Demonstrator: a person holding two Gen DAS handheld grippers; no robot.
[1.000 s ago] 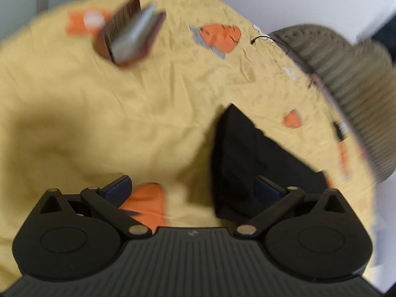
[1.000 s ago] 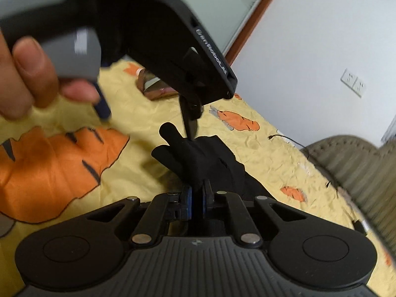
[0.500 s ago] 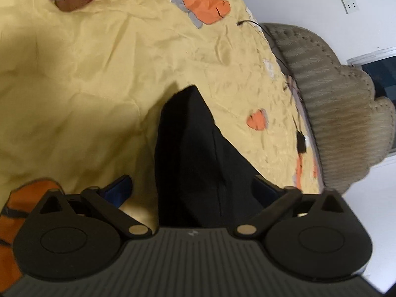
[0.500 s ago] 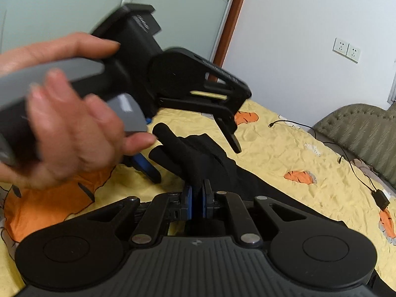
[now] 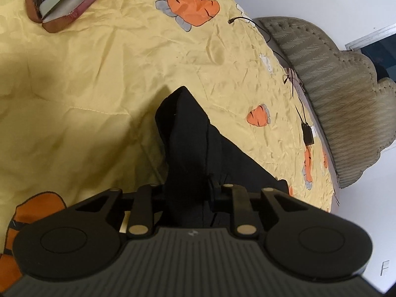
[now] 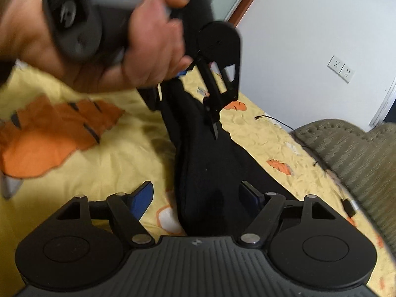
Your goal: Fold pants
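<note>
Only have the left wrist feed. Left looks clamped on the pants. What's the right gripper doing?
Observer: The right gripper is open. Its blue pads sit either side of the pants, not pinching.
Operator: Is the fabric off the bed?
Observer: At the left gripper end, yes. That end is lifted above the bedspread.
Operator: Anything in the way?
Observer: Only the hand on the left gripper's handle, high in the right view.
</note>
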